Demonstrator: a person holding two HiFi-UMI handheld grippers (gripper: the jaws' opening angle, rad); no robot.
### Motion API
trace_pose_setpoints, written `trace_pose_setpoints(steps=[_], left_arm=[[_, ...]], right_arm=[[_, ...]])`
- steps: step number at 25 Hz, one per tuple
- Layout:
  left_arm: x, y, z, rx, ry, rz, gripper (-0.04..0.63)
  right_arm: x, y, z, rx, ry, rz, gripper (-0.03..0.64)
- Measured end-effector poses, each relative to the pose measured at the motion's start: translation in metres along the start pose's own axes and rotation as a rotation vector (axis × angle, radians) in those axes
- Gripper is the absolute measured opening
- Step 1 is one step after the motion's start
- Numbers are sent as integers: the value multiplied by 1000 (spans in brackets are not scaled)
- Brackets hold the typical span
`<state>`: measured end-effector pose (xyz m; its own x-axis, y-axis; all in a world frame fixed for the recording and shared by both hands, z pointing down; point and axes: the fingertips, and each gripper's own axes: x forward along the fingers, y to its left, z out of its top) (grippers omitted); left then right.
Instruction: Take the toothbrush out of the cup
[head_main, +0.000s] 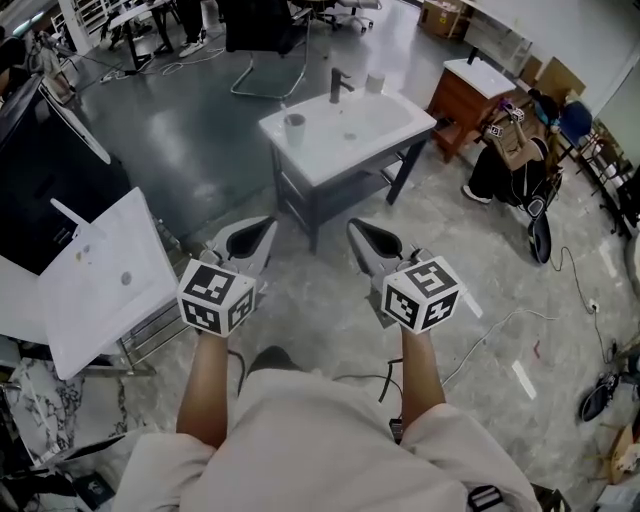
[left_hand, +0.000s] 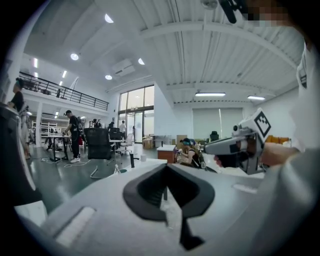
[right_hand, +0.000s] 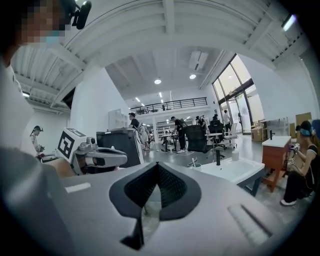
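Not started: my left gripper (head_main: 266, 224) and right gripper (head_main: 353, 227) are closed on nothing, well apart from the cup (head_main: 294, 130), with the toothbrush (right_hand: 192, 161) in it.

Left tool (head_main: 262, 228) held out front, near level, tip dipped slightly; jaws together, nothing between them. Right tool (head_main: 358, 230) alongside at same height, same slight dip; jaws together, empty. Tips angle toward each other; tools apart, not touching. Left forearm (head_main: 205, 385) and right forearm (head_main: 425, 375) bare, stretched forward from body, roughly parallel. Left marker cube (head_main: 215, 297) and right marker cube (head_main: 422, 293) sit just ahead of wrists.
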<state>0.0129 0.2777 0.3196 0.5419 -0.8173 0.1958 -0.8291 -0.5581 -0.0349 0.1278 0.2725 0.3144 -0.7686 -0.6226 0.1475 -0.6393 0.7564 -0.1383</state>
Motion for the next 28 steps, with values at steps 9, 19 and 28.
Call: trace_pose_setpoints(steps=[9, 19, 28], left_arm=[[45, 23, -7, 24, 14, 1, 0], [119, 124, 4, 25, -1, 14, 1], [192, 203, 20, 40, 8, 0, 2]], right_arm=[[23, -48, -1, -15, -3, -19, 6], [121, -110, 27, -70, -20, -49, 6], [207, -172, 51, -51, -7, -49, 6]])
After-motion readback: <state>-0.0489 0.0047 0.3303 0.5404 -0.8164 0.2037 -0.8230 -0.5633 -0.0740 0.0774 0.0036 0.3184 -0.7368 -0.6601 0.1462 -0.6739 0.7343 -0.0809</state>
